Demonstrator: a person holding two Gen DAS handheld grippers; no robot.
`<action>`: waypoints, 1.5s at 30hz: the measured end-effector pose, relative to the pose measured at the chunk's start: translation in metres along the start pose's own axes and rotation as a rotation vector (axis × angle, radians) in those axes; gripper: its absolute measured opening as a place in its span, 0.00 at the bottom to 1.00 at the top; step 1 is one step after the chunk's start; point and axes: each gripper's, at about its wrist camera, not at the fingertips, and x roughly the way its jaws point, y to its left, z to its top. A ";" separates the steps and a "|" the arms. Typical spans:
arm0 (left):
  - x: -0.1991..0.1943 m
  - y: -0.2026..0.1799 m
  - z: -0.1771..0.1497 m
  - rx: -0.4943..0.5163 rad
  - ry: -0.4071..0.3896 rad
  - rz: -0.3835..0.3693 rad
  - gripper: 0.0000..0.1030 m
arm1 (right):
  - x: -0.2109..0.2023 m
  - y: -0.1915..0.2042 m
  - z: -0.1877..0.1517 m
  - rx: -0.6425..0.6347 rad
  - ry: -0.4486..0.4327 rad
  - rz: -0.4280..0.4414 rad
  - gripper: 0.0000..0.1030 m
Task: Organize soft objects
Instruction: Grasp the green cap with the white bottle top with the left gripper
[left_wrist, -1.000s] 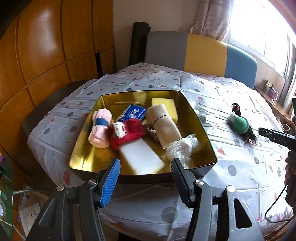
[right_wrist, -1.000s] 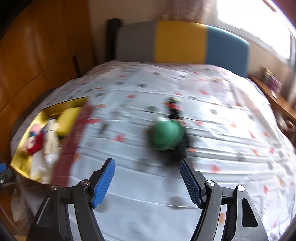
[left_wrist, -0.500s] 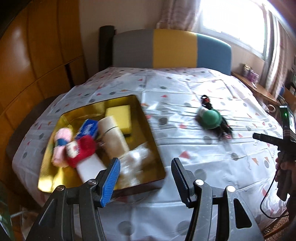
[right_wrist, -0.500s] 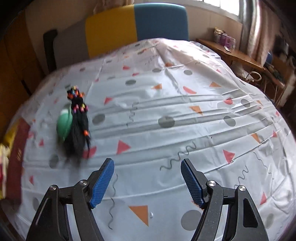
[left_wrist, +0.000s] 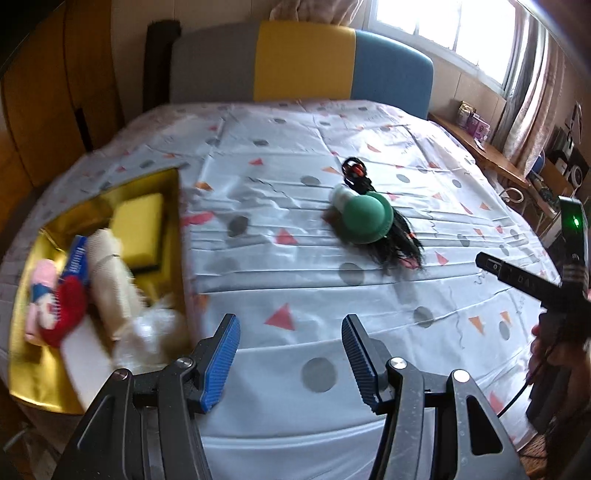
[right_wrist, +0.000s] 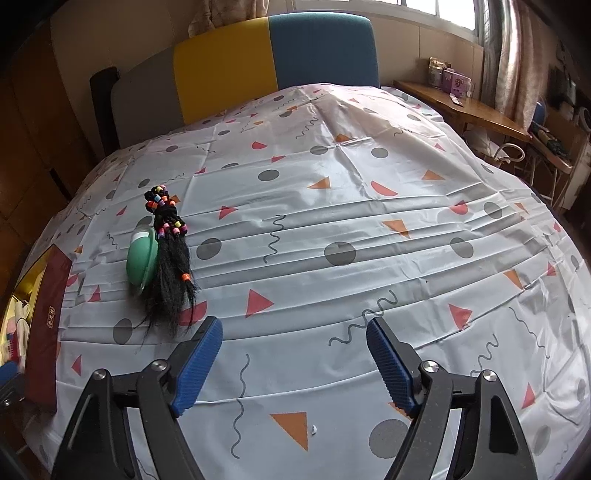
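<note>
Only from the left wrist shows the gold tray (left_wrist: 92, 199); both claws released, empty.

The left gripper (left_wrist: 290, 350) points steeply down with its jaws parted and nothing between them. The right gripper (right_wrist: 294, 363) also angles down, empty; its jaws have just been opening and stand wider than the left's.

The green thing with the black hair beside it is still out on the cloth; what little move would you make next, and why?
Probably swing the right gripper toward the green toy. It and the black hair bundle lie outside the gold box; the gripper's jaws have just been opening, with nothing between them.
</note>
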 end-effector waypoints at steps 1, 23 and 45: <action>0.005 -0.001 0.002 -0.007 0.012 -0.016 0.56 | 0.000 0.000 0.000 0.002 -0.001 -0.001 0.79; 0.127 -0.046 0.092 -0.194 0.078 -0.242 0.81 | 0.010 0.000 0.001 0.031 0.064 0.028 0.82; 0.095 -0.036 0.033 -0.040 0.096 -0.214 0.53 | 0.019 0.000 -0.001 0.013 0.091 0.019 0.82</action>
